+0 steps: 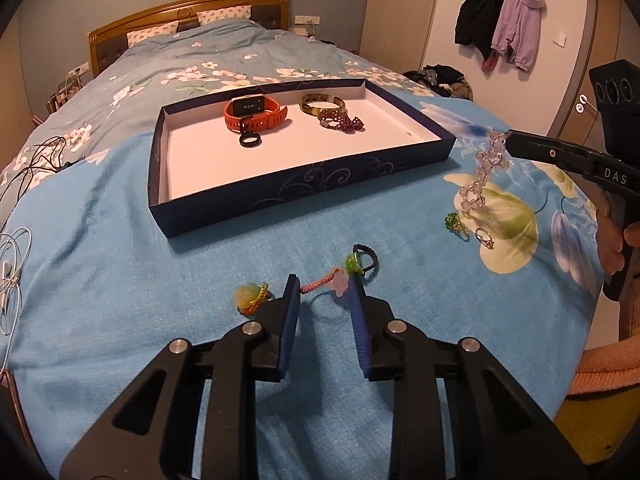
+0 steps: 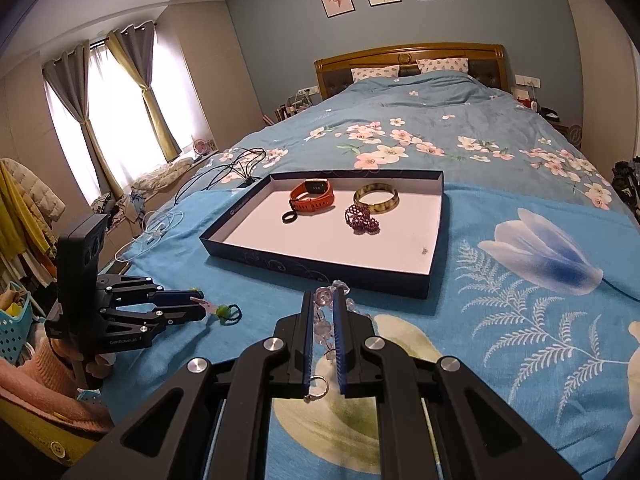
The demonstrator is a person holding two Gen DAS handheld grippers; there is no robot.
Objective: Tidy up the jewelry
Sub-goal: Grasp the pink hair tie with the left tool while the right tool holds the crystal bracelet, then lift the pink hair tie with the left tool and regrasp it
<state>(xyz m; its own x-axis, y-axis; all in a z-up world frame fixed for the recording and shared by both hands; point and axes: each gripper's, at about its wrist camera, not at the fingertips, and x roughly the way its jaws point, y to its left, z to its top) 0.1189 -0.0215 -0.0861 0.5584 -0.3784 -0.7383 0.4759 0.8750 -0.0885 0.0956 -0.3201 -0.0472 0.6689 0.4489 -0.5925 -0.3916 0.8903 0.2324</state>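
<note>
A dark blue tray (image 1: 304, 178) (image 2: 320, 268) lies on the bed, holding an orange watch (image 1: 256, 114), a black ring (image 1: 250, 141), a bangle (image 1: 322, 103) and a purple bead bracelet (image 1: 342, 122). My right gripper (image 2: 322, 298) (image 1: 510, 140) is shut on a clear pink bead bracelet (image 1: 480, 176) (image 2: 324, 320), which hangs above the bedspread right of the tray. My left gripper (image 1: 322, 286) (image 2: 200, 304) is open, low over a braided pink cord (image 1: 320, 282) with a green bead and black loop (image 1: 360, 262). A yellow-green charm (image 1: 250, 298) lies left of it.
A green ring (image 1: 456, 224) and a gold ring (image 1: 484, 238) lie on the bedspread under the hanging bracelet. Cables (image 1: 36, 160) and white earphones (image 1: 12, 276) lie at the bed's left edge. Coats (image 1: 504, 20) hang on the door at right.
</note>
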